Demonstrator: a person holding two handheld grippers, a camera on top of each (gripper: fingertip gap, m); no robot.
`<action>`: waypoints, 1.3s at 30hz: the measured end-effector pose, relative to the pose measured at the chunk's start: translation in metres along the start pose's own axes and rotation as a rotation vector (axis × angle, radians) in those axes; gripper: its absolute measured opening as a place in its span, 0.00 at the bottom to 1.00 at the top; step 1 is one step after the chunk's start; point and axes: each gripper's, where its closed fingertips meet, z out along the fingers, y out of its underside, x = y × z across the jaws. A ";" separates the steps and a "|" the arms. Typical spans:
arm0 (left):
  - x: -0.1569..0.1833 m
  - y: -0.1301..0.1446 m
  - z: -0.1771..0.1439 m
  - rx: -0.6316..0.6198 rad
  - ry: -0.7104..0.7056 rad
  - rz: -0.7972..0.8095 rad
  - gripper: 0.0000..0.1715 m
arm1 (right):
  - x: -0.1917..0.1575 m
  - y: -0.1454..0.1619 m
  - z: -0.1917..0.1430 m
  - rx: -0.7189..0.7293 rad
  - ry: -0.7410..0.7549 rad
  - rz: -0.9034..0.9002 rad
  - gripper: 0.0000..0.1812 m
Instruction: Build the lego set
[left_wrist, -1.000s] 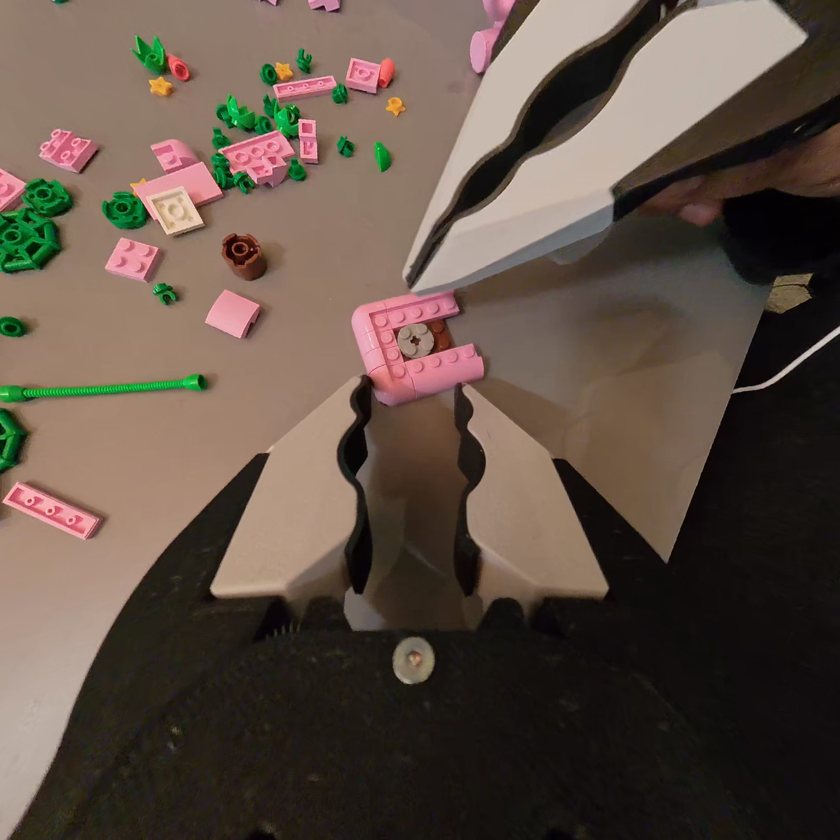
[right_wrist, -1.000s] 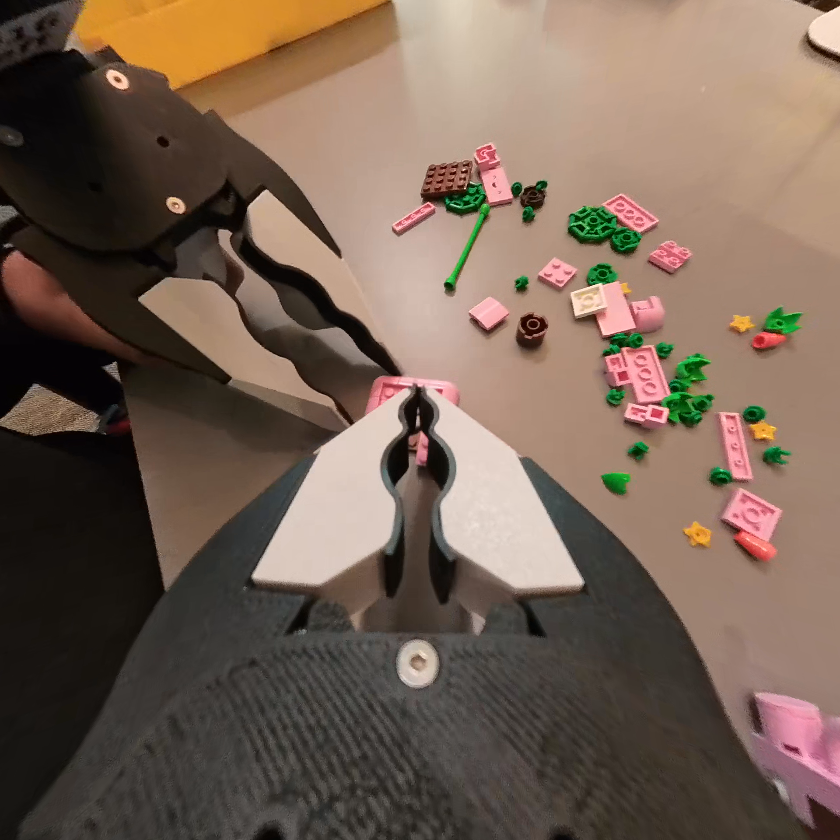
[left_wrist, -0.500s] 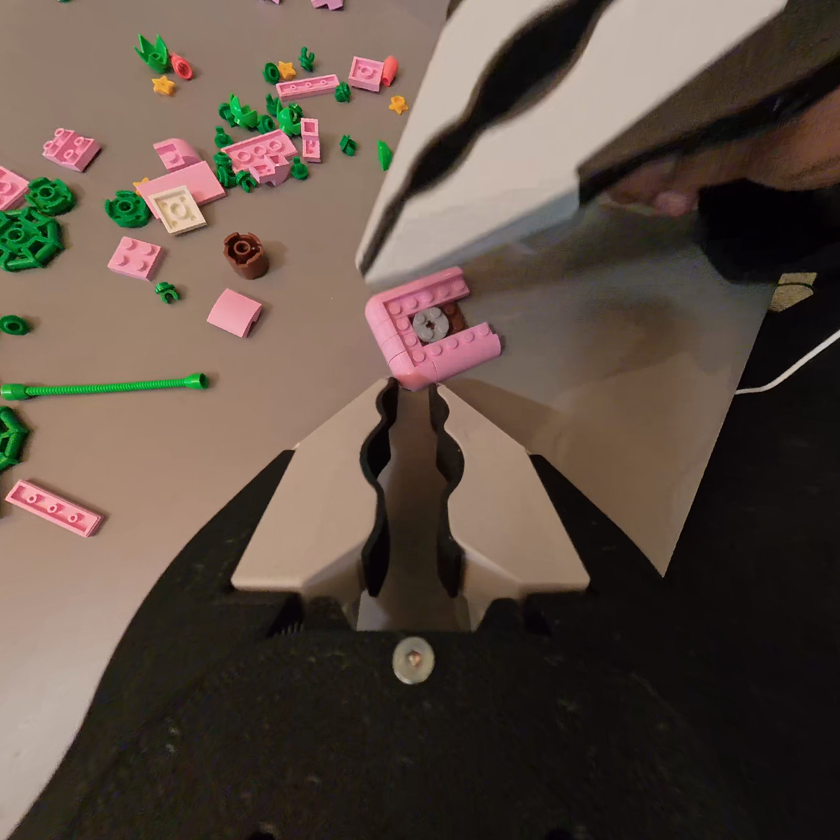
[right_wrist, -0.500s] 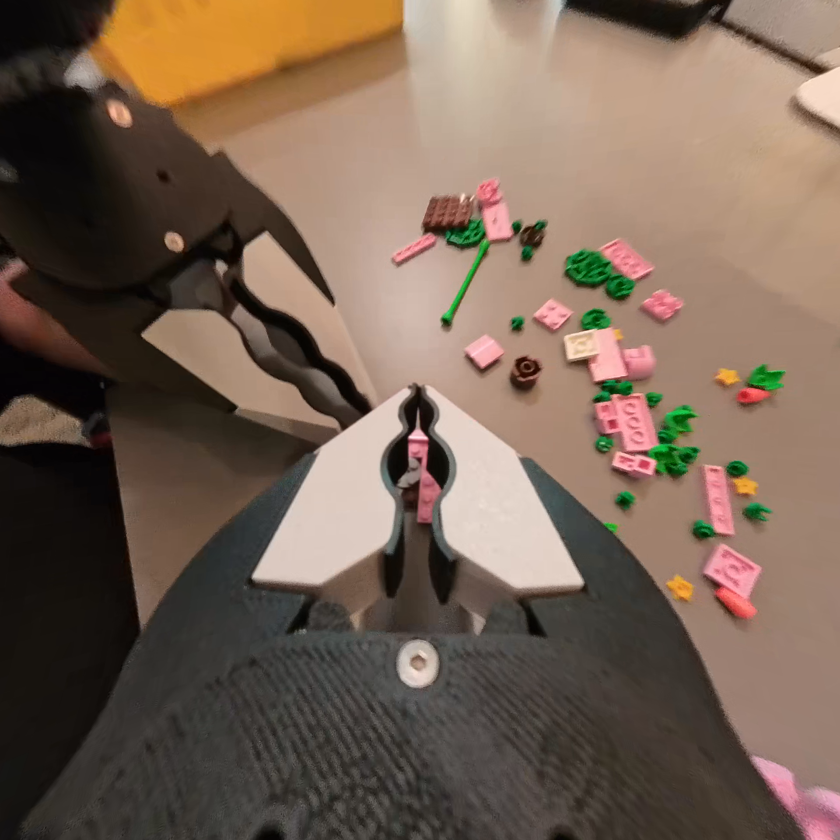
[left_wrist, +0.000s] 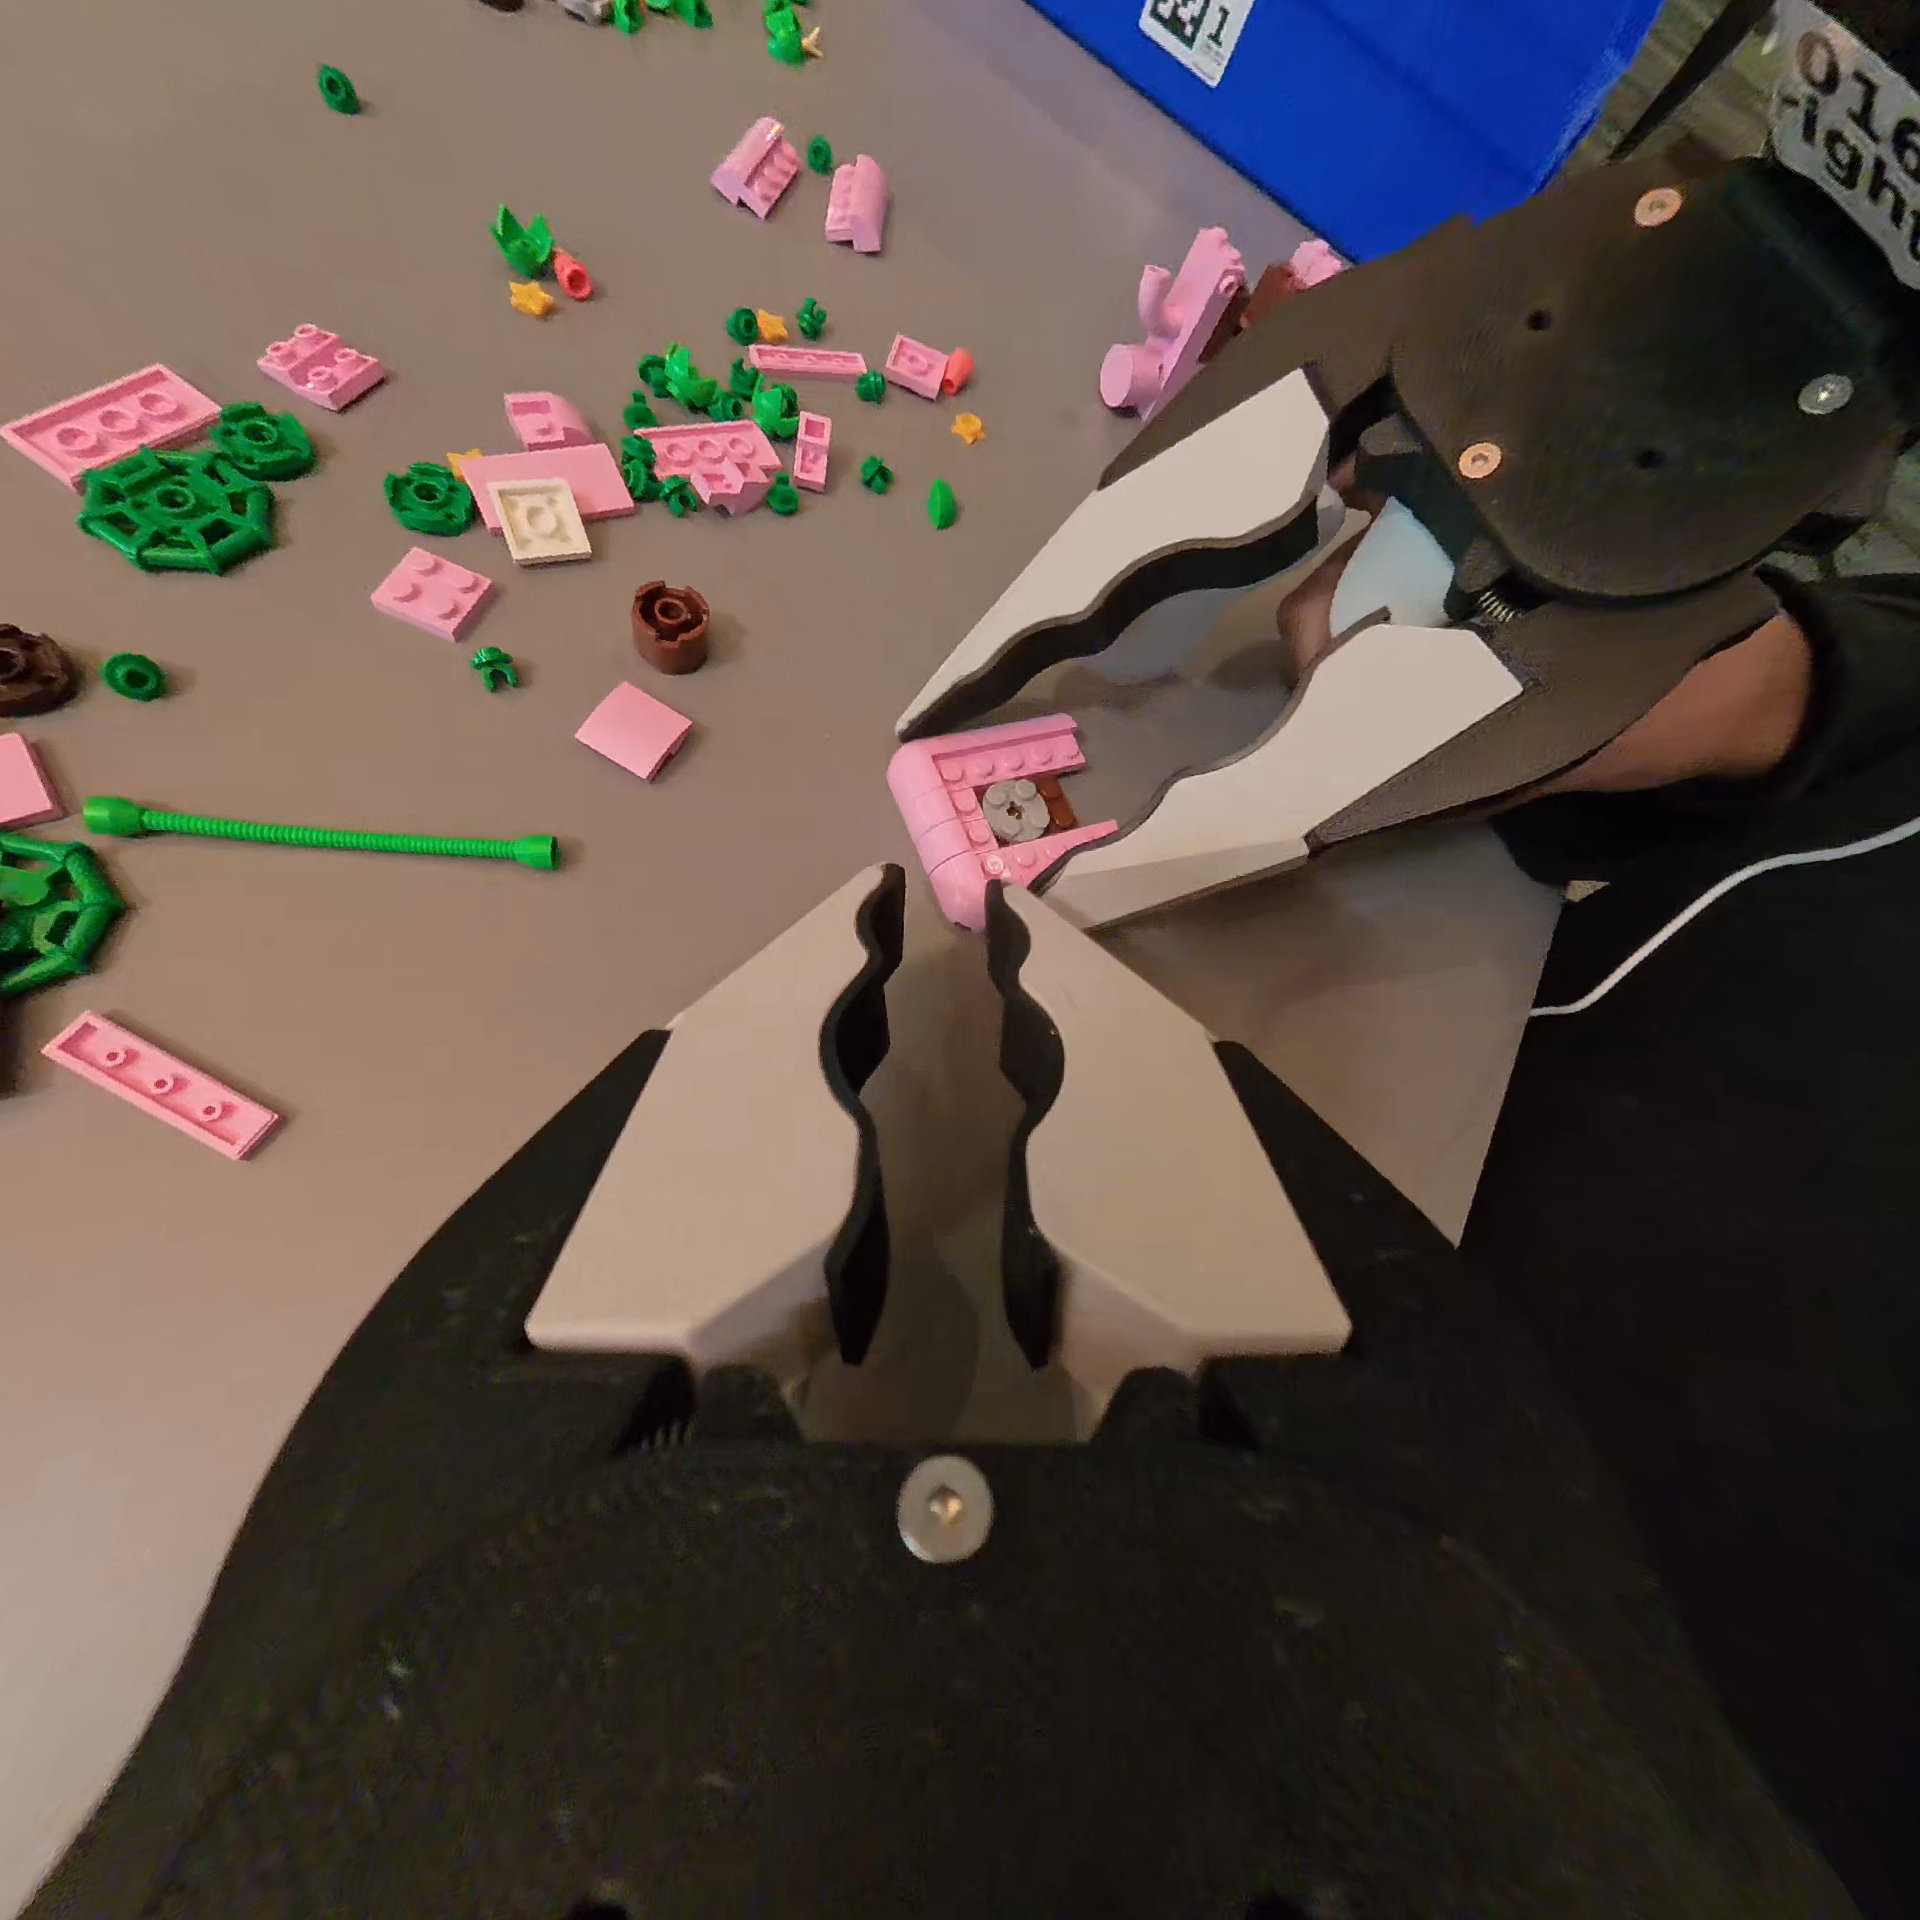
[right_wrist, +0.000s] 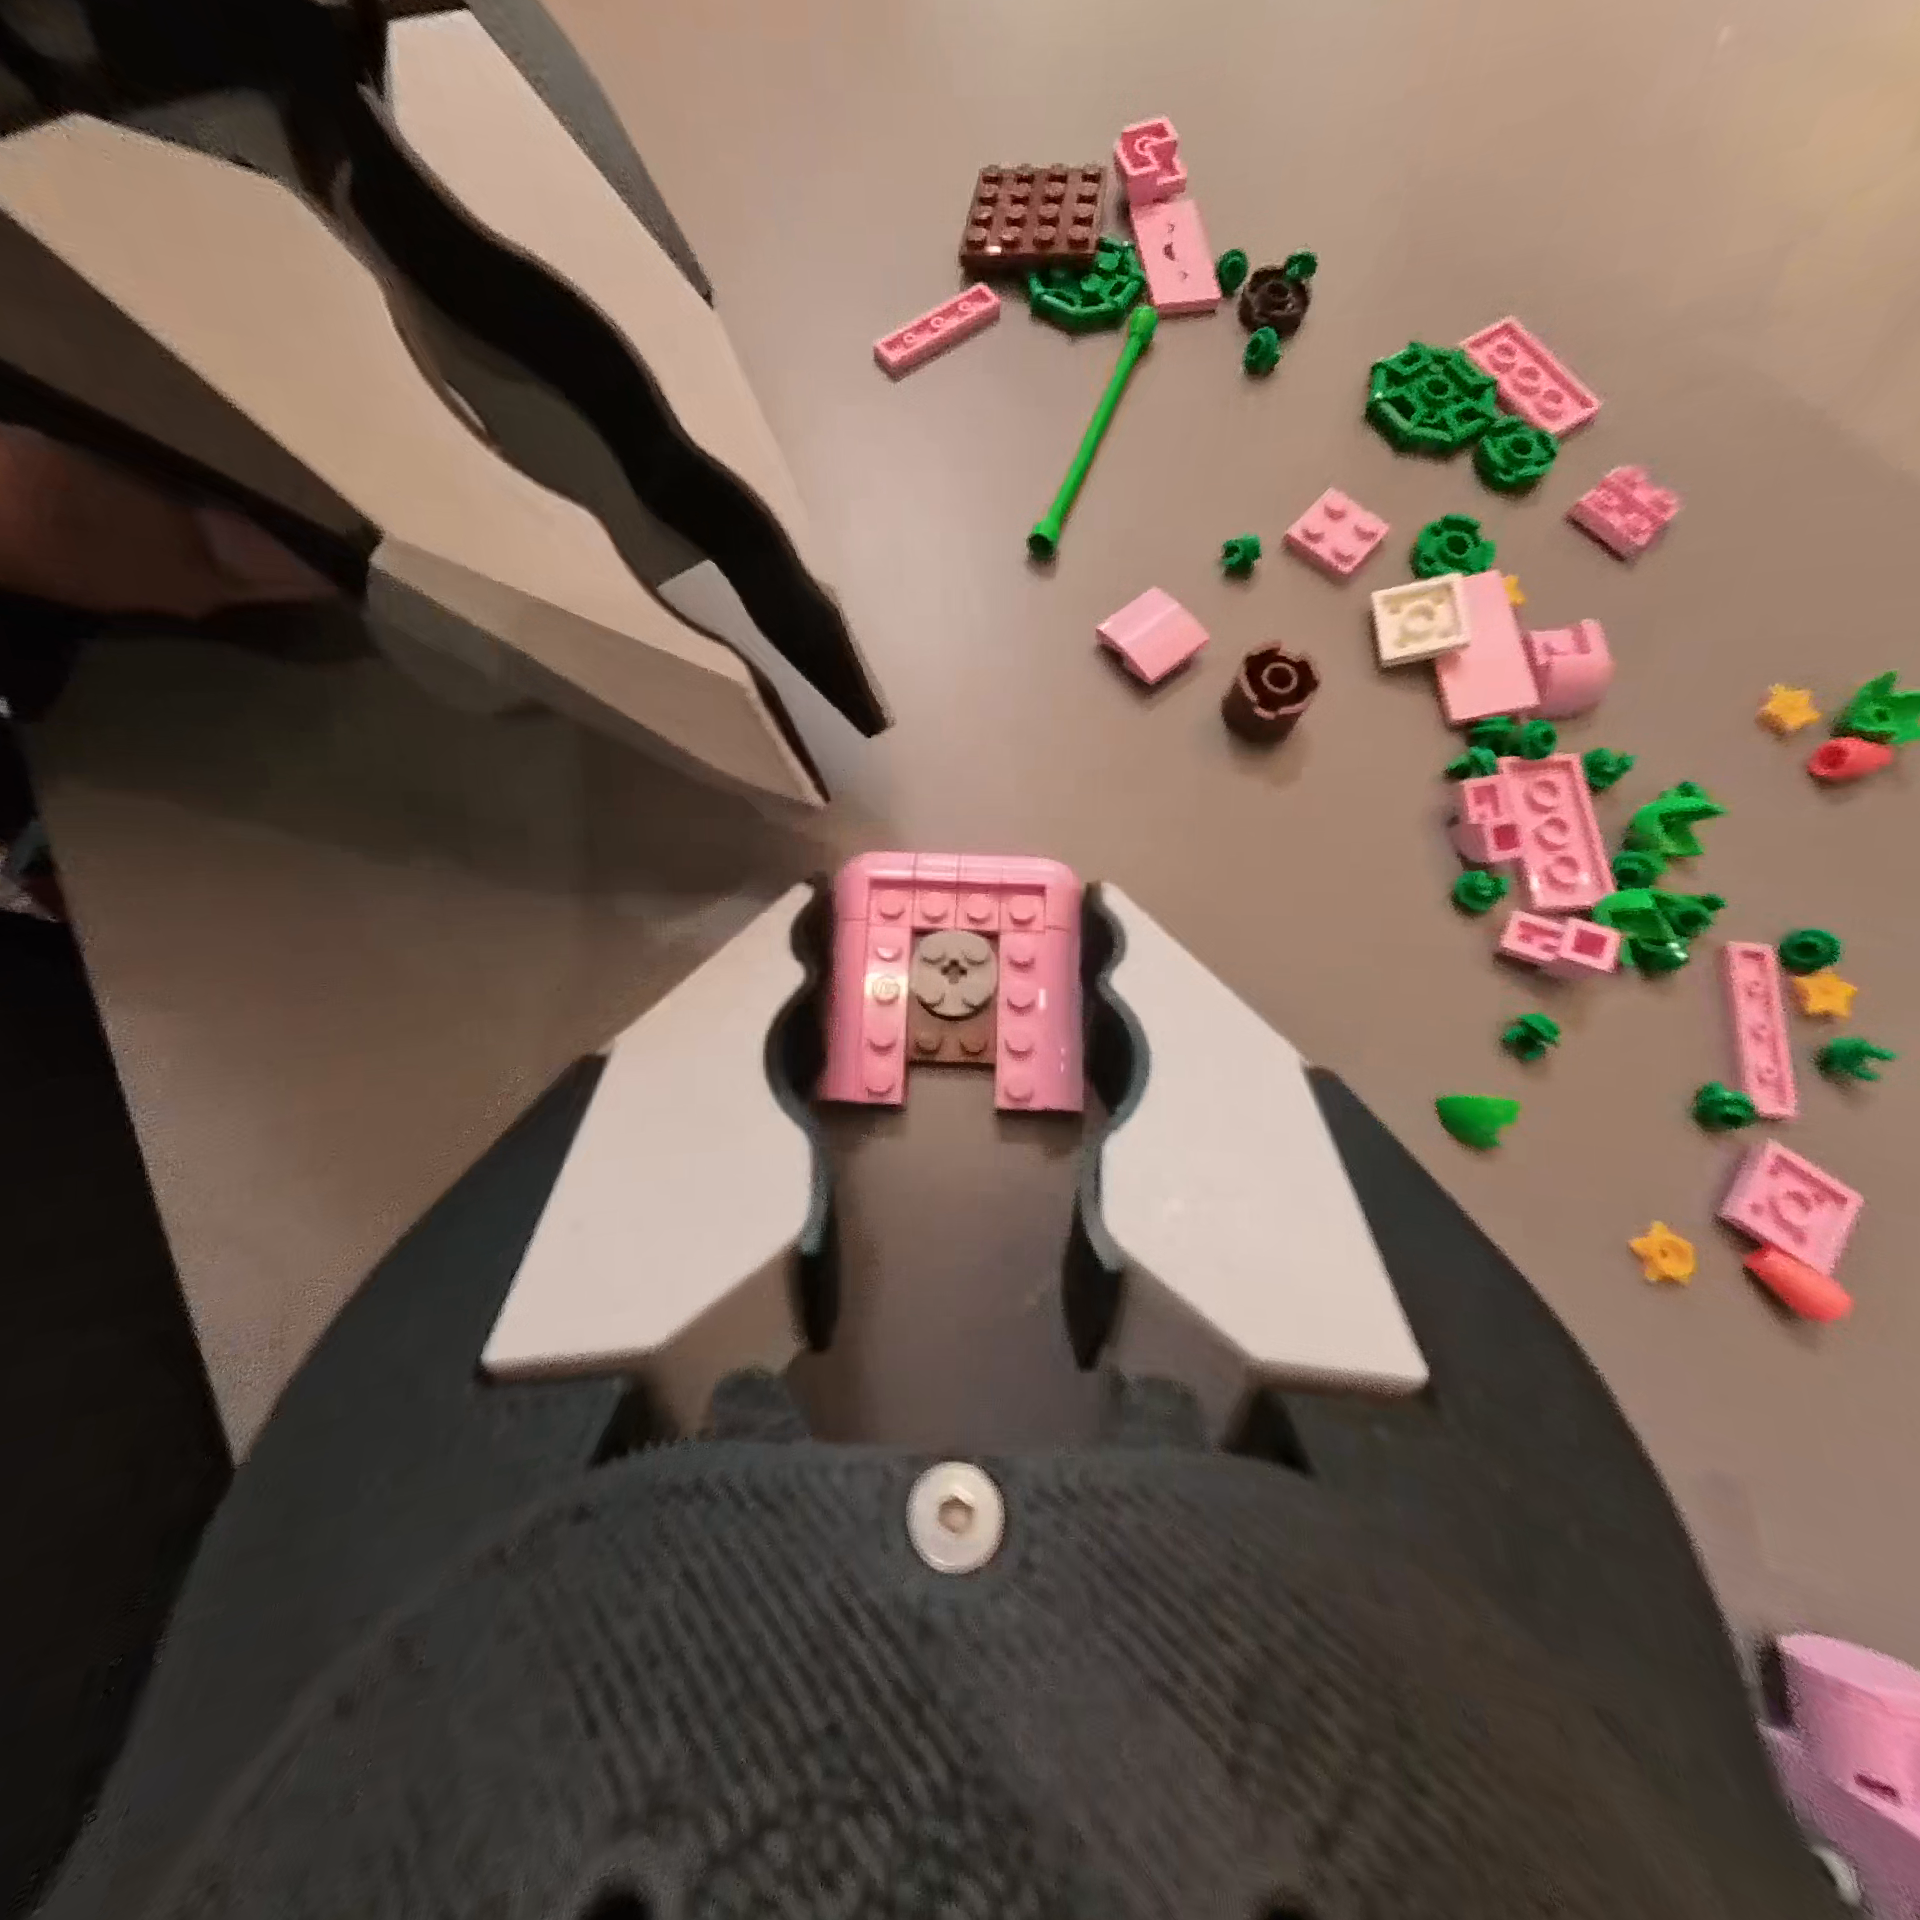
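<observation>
Since a second ago, the right gripper (right_wrist: 951, 997) has spread from nearly closed to wide, and its fingers are now straddling the pink U-shaped assembly (right_wrist: 956, 977), which is lying on the desk (left_wrist: 312, 1299). Going left to right in the left wrist view, loose pink and green pieces are lying scattered over the desk, with a green rod (left_wrist: 322, 834) and a brown round brick (left_wrist: 670, 625) among them; then the left gripper (left_wrist: 943, 894) is waiting with its jaws slightly parted, holding nothing, its tips just beside the assembly's rounded corner.

Judging by this, the step in hand is steadying or regrasping the assembly so another piece can go on. The next move is probably calling for the right gripper to close squarely on the pink side walls without tipping them.

Whether the right fingers are already touching the assembly is hard to tell. A pale pink piece (right_wrist: 1839, 1766) is being cut off at the right view's lower corner, and that view is blurring slightly.
</observation>
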 end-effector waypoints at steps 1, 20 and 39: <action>0.000 0.000 0.000 0.003 0.000 0.000 0.08 | 0.000 0.000 0.000 -0.003 -0.007 -0.004 0.26; 0.054 -0.053 -0.035 0.390 0.681 -0.466 0.05 | -0.016 -0.064 -0.073 0.601 0.027 -0.260 0.25; 0.053 -0.043 -0.011 0.316 0.436 -0.328 0.15 | -0.018 -0.051 -0.072 0.555 0.190 -0.474 0.25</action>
